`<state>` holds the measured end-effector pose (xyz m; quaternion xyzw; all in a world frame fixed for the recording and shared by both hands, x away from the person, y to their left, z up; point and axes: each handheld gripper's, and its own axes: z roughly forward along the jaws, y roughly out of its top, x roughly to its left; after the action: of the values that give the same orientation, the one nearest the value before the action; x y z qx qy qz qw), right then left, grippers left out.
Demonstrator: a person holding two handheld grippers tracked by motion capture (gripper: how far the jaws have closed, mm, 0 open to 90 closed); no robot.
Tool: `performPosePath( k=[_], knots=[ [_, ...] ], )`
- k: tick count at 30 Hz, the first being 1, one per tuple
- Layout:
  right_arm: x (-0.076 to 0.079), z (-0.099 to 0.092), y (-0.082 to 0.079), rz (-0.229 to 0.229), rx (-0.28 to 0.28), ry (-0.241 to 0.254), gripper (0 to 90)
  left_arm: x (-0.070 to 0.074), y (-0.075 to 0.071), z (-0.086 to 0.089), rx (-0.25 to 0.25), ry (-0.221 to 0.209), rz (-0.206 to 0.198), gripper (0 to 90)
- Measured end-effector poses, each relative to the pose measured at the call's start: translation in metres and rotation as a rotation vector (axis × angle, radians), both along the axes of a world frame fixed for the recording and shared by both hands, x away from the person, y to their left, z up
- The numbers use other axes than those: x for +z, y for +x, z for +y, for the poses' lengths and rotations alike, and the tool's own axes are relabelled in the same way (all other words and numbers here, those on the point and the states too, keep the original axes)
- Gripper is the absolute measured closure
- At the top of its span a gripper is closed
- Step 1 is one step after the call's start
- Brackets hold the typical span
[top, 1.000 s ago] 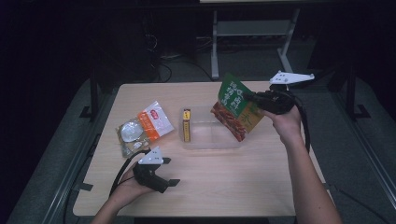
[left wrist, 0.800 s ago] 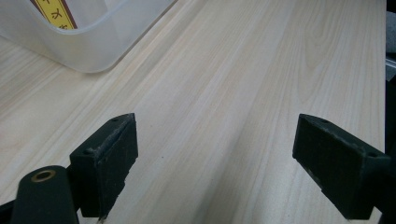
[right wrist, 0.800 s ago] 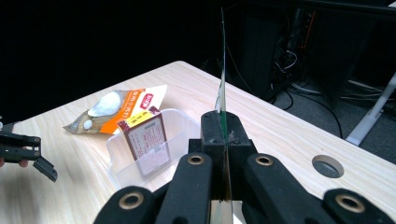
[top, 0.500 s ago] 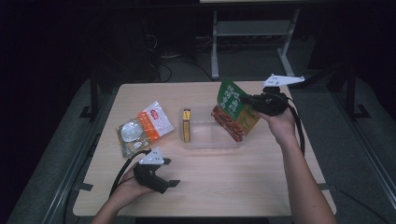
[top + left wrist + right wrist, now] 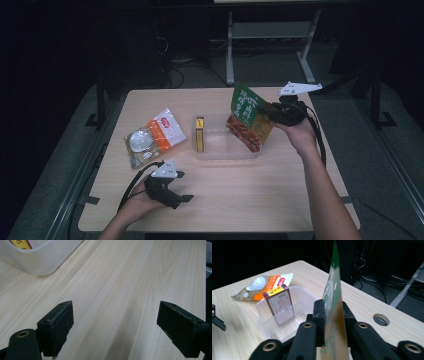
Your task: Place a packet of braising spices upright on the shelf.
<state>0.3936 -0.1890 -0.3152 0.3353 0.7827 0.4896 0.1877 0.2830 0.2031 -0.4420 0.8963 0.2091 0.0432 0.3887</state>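
A green snack bag (image 5: 248, 117) stands tilted with its lower end in the right end of a clear plastic container (image 5: 225, 155). My right gripper (image 5: 267, 114) holds the bag's right edge. In the right gripper view the bag (image 5: 333, 297) runs edge-on between the pads of this gripper (image 5: 333, 312). Its jaws have just been opening slightly, and both pads still touch the bag. A red box with a yellow top (image 5: 200, 134) stands at the container's left end. My left gripper (image 5: 185, 199) rests open on the table near the front left, with bare wood between its jaws (image 5: 115, 330).
An orange and white pouch (image 5: 152, 136) lies left of the container. The wooden table (image 5: 250, 190) has a round cable hole (image 5: 381, 319) near its right side. A white metal frame (image 5: 270, 30) and cables stand behind the table in the dark.
The right gripper and the green bag have shifted slightly left over the container's right end. The left gripper has stayed in place.
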Motion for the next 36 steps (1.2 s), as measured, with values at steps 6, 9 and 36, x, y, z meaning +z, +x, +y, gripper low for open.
performPosePath(
  k=[6,9,36],
  knots=[
    [-0.001,-0.009,-0.008,0.009,-0.009,-0.014,69.5,0.000,0.000,0.000,-0.009,0.012,-0.005,13.4],
    [-0.004,-0.014,-0.011,0.023,-0.009,-0.025,70.3,-0.001,0.000,-0.001,-0.008,0.004,-0.001,13.5],
    [-0.006,-0.020,-0.012,0.008,-0.012,0.045,77.8,-0.002,0.001,-0.002,-0.007,0.015,0.008,13.0]
  ],
)
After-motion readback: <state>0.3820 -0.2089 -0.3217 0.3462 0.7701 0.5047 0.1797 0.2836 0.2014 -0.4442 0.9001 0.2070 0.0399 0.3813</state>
